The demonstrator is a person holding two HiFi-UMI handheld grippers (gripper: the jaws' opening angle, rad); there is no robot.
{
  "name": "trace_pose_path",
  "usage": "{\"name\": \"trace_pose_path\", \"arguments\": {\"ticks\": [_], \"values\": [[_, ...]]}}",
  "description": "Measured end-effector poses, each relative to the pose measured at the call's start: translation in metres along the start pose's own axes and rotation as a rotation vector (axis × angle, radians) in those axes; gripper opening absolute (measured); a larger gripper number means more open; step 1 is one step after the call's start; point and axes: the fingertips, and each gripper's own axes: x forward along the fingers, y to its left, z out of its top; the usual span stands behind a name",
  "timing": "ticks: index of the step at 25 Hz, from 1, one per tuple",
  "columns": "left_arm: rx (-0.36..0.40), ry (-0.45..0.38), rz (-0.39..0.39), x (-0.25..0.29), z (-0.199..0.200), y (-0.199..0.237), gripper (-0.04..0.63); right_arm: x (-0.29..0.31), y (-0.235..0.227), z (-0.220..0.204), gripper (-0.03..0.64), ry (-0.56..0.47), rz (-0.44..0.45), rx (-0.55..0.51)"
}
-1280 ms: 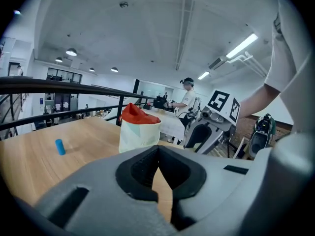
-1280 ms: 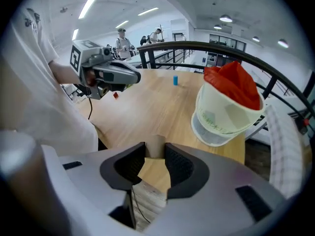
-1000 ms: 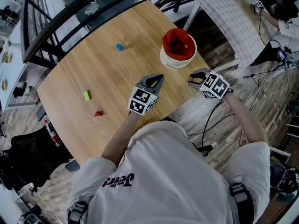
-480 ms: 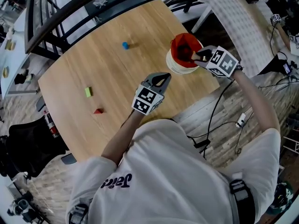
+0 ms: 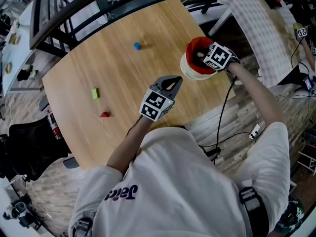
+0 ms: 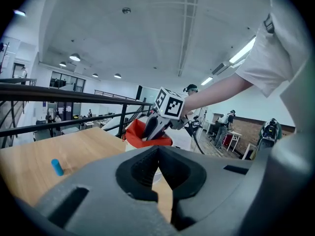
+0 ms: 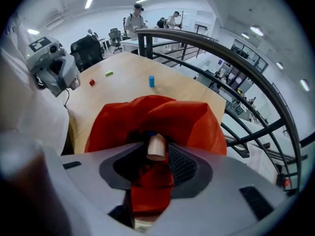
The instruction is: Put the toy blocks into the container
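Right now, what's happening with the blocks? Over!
Left gripper shut, empty, over table. Right gripper shut on pale block, above red-lined container. Blue block, green block, red block on table. Nothing in the way.

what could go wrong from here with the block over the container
1. The red fabric liner bunches up right under the right gripper. On release, the pale cylindrical block might lodge on a fold, or the fingers might snag fabric when pulling out.
2. The white round container stands close to the edge of the wooden table, so a bump from the gripper could tip it off.
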Motion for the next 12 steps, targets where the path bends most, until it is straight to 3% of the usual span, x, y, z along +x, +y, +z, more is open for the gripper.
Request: {"name": "trace_pose_path", "arguments": {"ticks": [2, 7, 12], "values": [[-0.001, 0.0, 0.003, -0.001, 0.0, 0.0, 0.006, 0.005, -0.003, -0.002, 0.167, 0.0, -0.011, 0.005], [-0.002, 0.01, 0.023, -0.01, -0.006, 0.006, 0.006, -0.009, 0.005, 0.003, 0.167, -0.044, -0.004, 0.027], [-0.077, -0.027, 0.043, -0.024, -0.007, 0.009, 0.006, -0.043, 0.028, 0.009, 0.167, -0.139, 0.015, 0.09]]}}
